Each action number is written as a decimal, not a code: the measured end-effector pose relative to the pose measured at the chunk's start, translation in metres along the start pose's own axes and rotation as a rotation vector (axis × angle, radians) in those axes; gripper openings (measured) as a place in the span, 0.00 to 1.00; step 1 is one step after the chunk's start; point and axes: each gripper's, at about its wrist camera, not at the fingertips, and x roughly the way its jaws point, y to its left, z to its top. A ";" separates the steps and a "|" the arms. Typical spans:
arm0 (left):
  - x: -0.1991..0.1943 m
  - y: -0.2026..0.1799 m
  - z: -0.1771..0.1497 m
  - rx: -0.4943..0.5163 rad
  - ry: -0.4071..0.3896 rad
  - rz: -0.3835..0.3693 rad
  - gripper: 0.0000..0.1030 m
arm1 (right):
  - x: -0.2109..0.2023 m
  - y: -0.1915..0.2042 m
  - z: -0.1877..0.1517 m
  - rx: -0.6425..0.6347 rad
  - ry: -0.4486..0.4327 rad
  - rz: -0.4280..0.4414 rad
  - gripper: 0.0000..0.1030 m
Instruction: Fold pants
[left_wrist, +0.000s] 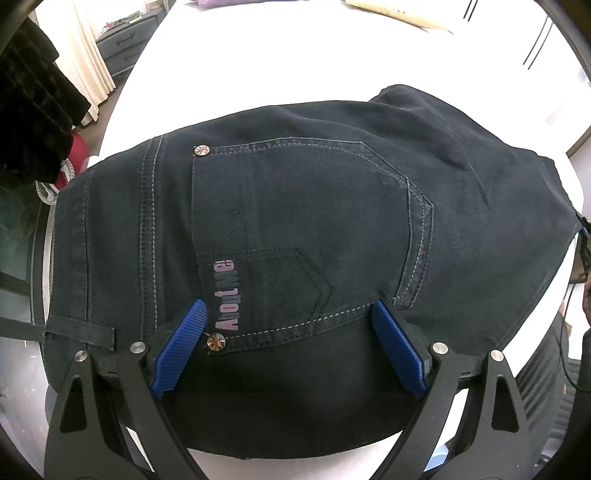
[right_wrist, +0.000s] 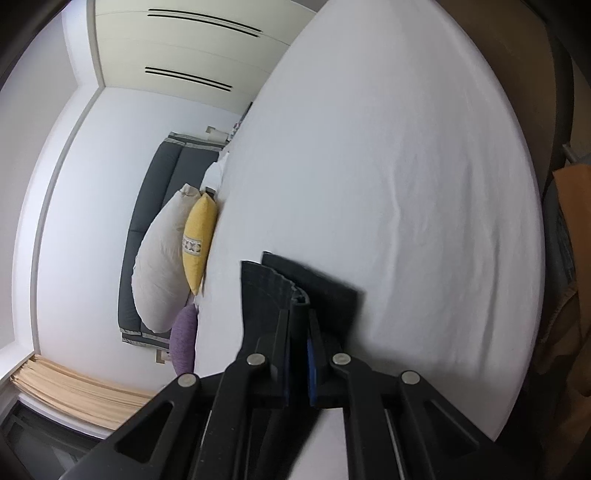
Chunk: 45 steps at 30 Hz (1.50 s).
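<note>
I logged the pants (left_wrist: 295, 221) as matt dark denim with pale stitching. The left gripper (left_wrist: 290, 325) carried ribbed blue pads (left_wrist: 181, 347). The bed sheet (right_wrist: 406, 184) was smooth white cloth.

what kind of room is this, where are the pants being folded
Most likely a bedroom. The dark jeans lie on a bed with a white sheet; pillows, one yellow, lean against a grey padded headboard, and a tall white wardrobe stands behind.
</note>
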 end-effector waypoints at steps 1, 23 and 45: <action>0.000 0.001 0.000 0.000 -0.001 -0.002 0.89 | 0.000 0.007 0.001 -0.030 -0.007 -0.019 0.08; -0.010 0.005 -0.001 -0.040 -0.037 -0.033 0.91 | 0.138 0.199 -0.157 -0.779 0.717 -0.100 0.15; -0.030 -0.009 0.007 -0.056 -0.145 -0.117 0.91 | 0.161 0.170 -0.155 -0.919 0.667 -0.274 0.15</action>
